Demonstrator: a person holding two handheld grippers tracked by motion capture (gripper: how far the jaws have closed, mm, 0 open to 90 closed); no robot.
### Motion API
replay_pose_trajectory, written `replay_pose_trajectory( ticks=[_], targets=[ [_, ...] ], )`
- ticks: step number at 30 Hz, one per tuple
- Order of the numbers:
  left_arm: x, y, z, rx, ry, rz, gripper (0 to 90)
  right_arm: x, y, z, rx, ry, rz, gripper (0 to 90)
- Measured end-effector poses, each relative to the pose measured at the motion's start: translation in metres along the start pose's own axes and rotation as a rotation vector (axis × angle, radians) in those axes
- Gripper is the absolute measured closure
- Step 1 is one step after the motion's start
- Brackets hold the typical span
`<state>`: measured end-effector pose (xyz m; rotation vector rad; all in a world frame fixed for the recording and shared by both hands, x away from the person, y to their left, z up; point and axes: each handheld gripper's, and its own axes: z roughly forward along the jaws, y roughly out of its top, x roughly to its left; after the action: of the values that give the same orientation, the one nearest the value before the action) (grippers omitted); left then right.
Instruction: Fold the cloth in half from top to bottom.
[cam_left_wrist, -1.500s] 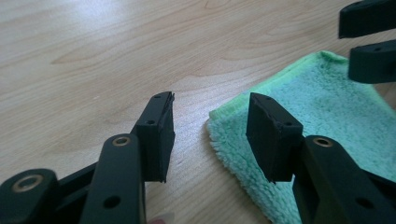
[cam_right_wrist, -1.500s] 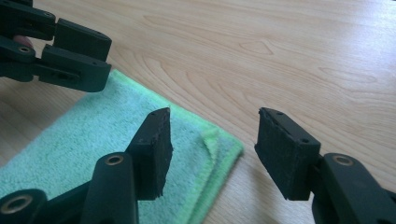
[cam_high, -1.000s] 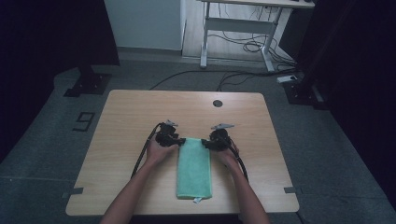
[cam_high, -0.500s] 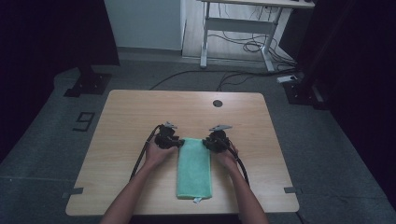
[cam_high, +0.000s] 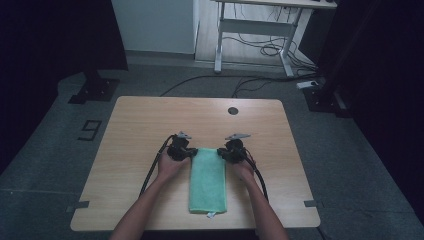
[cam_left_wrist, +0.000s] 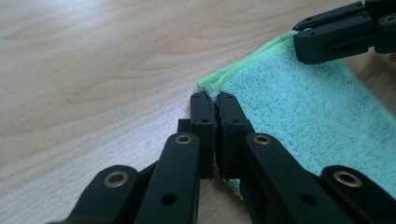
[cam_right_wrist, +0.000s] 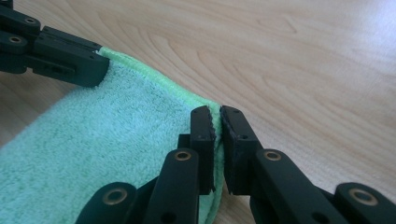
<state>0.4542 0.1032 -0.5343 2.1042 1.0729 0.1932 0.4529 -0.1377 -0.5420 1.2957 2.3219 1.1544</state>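
We see a wooden table (cam_high: 150, 125) on grey floor, a white desk (cam_high: 260, 30) beyond. The green towel (cam_high: 208, 182) lies folded at the near middle: soft, light, limp, best taken by corners. Our left gripper (cam_left_wrist: 214, 103) and right gripper (cam_right_wrist: 217, 116) have just closed, each pinching a far corner.

Readable marks, 1 item: digit "9" (cam_high: 90, 130), dark tape/paint on grey floor (cam_high: 55, 150), left of my table (cam_high: 150, 115), seen in high view. Reads as 9 from my side; could be a 6 from opp. side. No brand, label or txt legible elsewhere.
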Motion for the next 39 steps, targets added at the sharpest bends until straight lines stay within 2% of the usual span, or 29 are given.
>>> replay_pose_trajectory(
  ticks=[9,17,19,24,30,35,39],
  targets=[
    [0.000,0.013,-0.016,-0.059,-0.009,0.015,87.4,0.000,0.009,-0.018,-0.083,0.022,-0.024,83.5],
    [-0.008,0.032,-0.037,-0.133,-0.003,0.050,87.4,0.000,0.027,-0.041,-0.168,0.010,-0.052,83.4],
    [-0.010,0.032,-0.038,-0.134,0.002,0.052,87.4,0.002,0.029,-0.045,-0.188,0.009,-0.060,83.2],
    [-0.011,0.028,-0.040,-0.134,-0.003,0.054,87.3,0.004,0.027,-0.045,-0.179,0.013,-0.062,83.0],
    [-0.012,0.023,-0.050,-0.154,-0.008,0.071,87.2,0.010,0.027,-0.051,-0.192,0.025,-0.081,82.5],
    [-0.016,0.016,-0.055,-0.174,-0.015,0.085,87.1,0.017,0.022,-0.056,-0.209,0.026,-0.117,82.4],
    [-0.018,0.010,-0.057,-0.181,-0.026,0.090,87.0,0.018,0.016,-0.057,-0.201,0.033,-0.123,82.4]
  ],
)
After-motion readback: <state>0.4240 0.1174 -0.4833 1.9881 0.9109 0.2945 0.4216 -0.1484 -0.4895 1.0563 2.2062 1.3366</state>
